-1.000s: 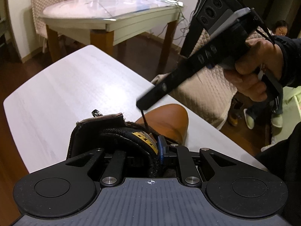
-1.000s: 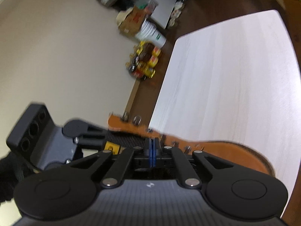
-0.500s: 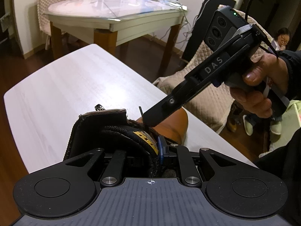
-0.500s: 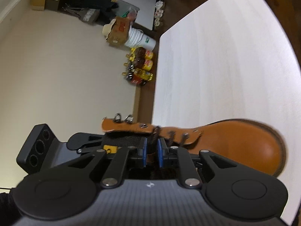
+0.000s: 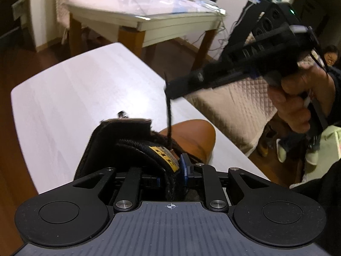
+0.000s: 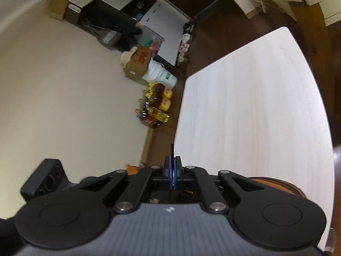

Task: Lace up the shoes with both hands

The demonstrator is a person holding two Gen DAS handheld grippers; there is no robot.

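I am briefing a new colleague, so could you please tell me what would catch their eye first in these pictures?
First, the black lace drawn taut upward from the tan boot into the shut right gripper, above the boot near the white table's right edge. Next, the left gripper at the bottom, its jaws around the boot's black padded collar beside a yellow label.

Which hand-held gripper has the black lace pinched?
The right hand-held gripper: the lace runs taut from its tip. The left hand-held gripper grips the boot's tongue.
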